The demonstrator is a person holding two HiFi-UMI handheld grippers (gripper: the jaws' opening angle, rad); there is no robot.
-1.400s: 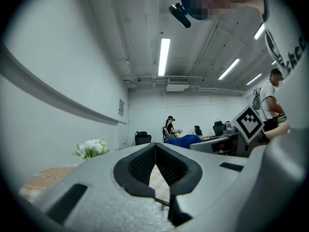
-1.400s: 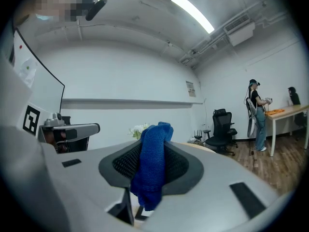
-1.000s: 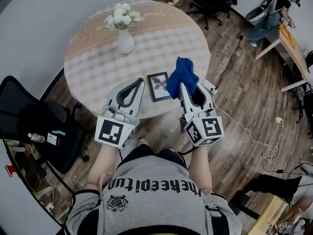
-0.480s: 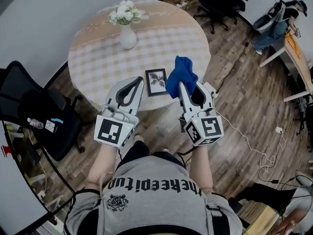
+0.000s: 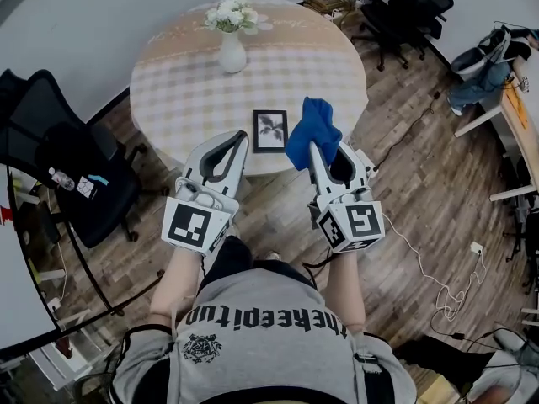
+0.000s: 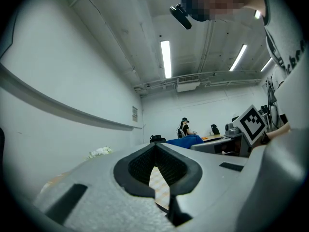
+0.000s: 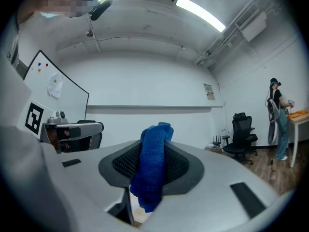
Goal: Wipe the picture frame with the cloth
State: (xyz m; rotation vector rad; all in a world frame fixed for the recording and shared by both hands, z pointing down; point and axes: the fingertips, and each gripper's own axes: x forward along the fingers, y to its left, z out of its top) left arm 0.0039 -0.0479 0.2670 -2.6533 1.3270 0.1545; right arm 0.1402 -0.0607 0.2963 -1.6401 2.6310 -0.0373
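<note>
None of the wiping looks started. Right hand-held gripper (image 5: 313, 148) is clamped on the blue cloth (image 5: 316, 124), bunched at its tips. Picture frame (image 5: 269, 130) lies flat on the table (image 5: 185, 99), just left of that gripper's tips & ahead of the left hand-held gripper (image 5: 238, 139), which is closed w/ nothing in it.

Picture frame (image 5: 269, 130) motif too small
</note>
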